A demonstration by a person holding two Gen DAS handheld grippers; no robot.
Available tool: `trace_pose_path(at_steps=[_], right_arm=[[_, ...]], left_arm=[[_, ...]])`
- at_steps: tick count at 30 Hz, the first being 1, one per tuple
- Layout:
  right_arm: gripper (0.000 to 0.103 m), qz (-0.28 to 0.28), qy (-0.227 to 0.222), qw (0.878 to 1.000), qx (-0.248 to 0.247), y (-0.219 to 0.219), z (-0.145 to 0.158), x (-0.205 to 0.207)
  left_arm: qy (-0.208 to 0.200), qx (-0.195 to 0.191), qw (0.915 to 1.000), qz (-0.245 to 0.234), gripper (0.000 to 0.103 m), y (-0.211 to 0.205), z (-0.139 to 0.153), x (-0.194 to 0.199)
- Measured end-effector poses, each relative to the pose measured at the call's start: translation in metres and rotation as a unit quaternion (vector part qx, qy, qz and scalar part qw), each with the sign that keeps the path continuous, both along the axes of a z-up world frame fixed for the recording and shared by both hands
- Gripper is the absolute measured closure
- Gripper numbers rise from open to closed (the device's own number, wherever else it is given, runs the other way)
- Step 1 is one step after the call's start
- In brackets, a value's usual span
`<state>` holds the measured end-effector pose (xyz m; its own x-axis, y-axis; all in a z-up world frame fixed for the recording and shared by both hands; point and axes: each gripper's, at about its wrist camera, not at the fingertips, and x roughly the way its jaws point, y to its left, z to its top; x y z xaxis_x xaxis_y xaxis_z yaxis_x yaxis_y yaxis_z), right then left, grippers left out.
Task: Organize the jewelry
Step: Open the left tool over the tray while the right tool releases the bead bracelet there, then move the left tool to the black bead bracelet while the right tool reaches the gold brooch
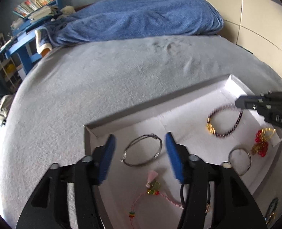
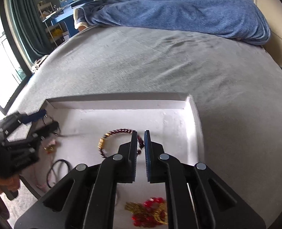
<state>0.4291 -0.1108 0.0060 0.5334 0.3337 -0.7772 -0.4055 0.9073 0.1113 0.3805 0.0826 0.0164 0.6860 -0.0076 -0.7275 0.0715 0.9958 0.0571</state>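
A shallow white box [image 1: 181,118] lies on the grey bed. My left gripper [image 1: 140,135] stands open just above a thin silver bangle [image 1: 142,152] on the box floor, not touching it. In the right wrist view the left gripper [image 2: 47,121] is at the box's left end. My right gripper [image 2: 140,132] has its jaws almost together, pinching a strand of the dark red beaded bracelet [image 2: 118,133] with gold beads. From the left wrist view that bracelet [image 1: 225,121] rests on the box floor, with the right gripper [image 1: 240,103] at its far side.
Also in the box are a smaller silver ring [image 1: 239,160], a red and gold piece [image 2: 150,211], a pink cord with a tassel [image 1: 152,183] and a black cord [image 2: 58,169]. A blue blanket [image 1: 141,17] is heaped at the bed's far end. A blue desk [image 1: 26,38] stands beyond the bed at the left.
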Motion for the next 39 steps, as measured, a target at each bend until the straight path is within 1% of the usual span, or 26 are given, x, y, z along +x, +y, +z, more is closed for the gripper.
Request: trace_pose_path(at_steps=[2,6,8,9,10,11,14,15,17,18,20,23,29,32,39], right_arm=[[0.082,0.0,-0.003,1.0,0.007,-0.004,0.001,-0.002],[0.076,0.005,-0.021,1.0,0.011,-0.009,0.007,-0.013],[0.071,0.013,-0.034,0.999,0.008,-0.01,0.01,-0.023],[0.07,0.017,-0.042,0.999,0.006,-0.011,0.013,-0.028],[0.064,0.02,-0.048,0.999,0.006,-0.012,0.015,-0.032],[0.058,0.022,-0.052,0.998,0.007,-0.013,0.017,-0.036],[0.048,0.027,-0.072,0.997,0.018,-0.019,0.027,-0.051],[0.046,0.03,-0.078,0.996,0.022,-0.022,0.029,-0.058],[0.039,0.031,-0.085,0.996,0.023,-0.025,0.032,-0.066],[0.038,0.032,-0.089,0.995,0.023,-0.027,0.033,-0.071],[0.033,0.032,-0.093,0.995,0.025,-0.032,0.033,-0.083],[0.031,0.032,-0.095,0.995,0.02,-0.039,0.031,-0.095],[0.023,0.021,-0.094,0.995,0.028,-0.058,0.029,-0.121],[0.022,0.014,-0.09,0.995,0.031,-0.067,0.024,-0.137],[0.022,-0.002,-0.067,0.997,0.035,-0.086,0.001,-0.174]], left_arm=[[-0.004,0.001,1.0,-0.001,0.039,0.0,0.003,0.0],[-0.007,0.002,1.0,0.0,0.038,-0.001,0.006,-0.003],[-0.011,0.001,0.9999,0.001,0.038,-0.001,0.008,-0.007],[-0.015,-0.002,0.9999,0.002,0.033,-0.001,0.01,-0.011],[-0.018,-0.003,0.9998,0.004,0.025,-0.001,0.012,-0.013],[-0.024,-0.003,0.9997,0.004,0.025,-0.001,0.013,-0.017],[-0.03,-0.016,0.9994,0.008,0.025,0.001,0.018,-0.029],[-0.034,-0.02,0.9992,0.009,0.025,0.002,0.019,-0.033],[-0.039,-0.027,0.9988,0.01,0.025,0.002,0.023,-0.04],[-0.045,-0.028,0.9986,0.012,0.025,0.001,0.026,-0.046],[-0.053,-0.029,0.9981,0.013,0.023,-0.001,0.029,-0.056],[-0.066,-0.037,0.997,0.016,0.019,-0.003,0.035,-0.074],[-0.084,-0.056,0.9948,0.015,0.019,-0.011,0.038,-0.119],[-0.079,-0.064,0.9948,0.009,0.019,-0.016,0.033,-0.141],[-0.046,-0.07,0.9965,-0.001,0.019,-0.02,0.011,-0.176]])
